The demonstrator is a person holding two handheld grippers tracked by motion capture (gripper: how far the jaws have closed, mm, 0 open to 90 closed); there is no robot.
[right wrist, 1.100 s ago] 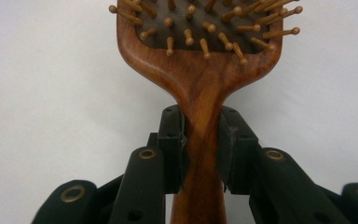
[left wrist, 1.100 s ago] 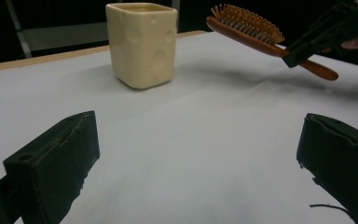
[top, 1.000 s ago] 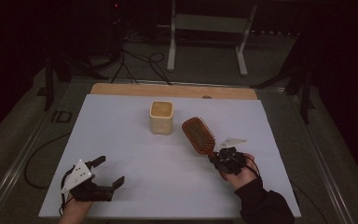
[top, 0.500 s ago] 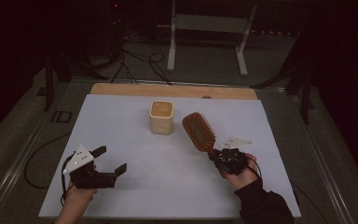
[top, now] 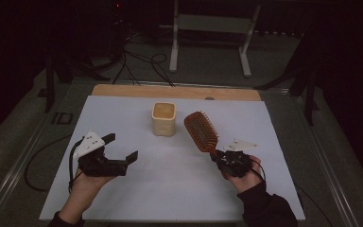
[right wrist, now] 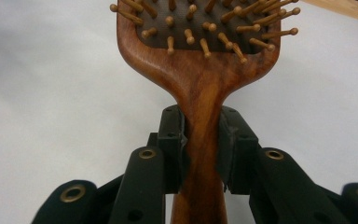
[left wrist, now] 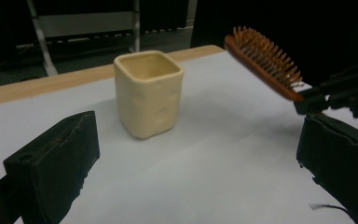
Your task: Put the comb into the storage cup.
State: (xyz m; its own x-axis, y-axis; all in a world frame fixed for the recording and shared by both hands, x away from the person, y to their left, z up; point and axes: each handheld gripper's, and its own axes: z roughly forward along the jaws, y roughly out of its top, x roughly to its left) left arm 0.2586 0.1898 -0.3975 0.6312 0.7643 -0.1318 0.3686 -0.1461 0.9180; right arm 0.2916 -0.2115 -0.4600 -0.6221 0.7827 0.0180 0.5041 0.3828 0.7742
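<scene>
Dark surroundings are seen around a white table top [top: 170,189] edged at the far side by a strip of pale wood [top: 123,91]; a metal stand [top: 210,23] and loose cables [top: 142,59] are made out on the floor beyond.

Since the earlier frames, the left gripper [top: 123,149] has been carried inward and forward from the table's near-left corner, and the hairbrush [top: 202,131] has been swung slightly so that its head now lies nearer the cup [top: 163,118]; the cup itself has been left where it stood.

The cup is shown as a squarish, cream-coloured vessel with rounded corners and a dimpled, matte wall, standing upright and open at the top, at the middle of the far half of the table. The hairbrush is made of reddish-brown polished wood, with an oval paddle head, a dark cushion and ball-tipped wooden pins [right wrist: 205,28].

The brush handle [right wrist: 200,154] is clamped between the jaws of the right gripper [top: 221,156], which is held in the right hand [top: 246,177]. Its long axis is run from the gripper away from the person and a little to the left, the head raised off the table and the bristles turned upward. The left gripper's jaws are spread wide with nothing between them, the cup being seen beyond them in the left gripper view.
</scene>
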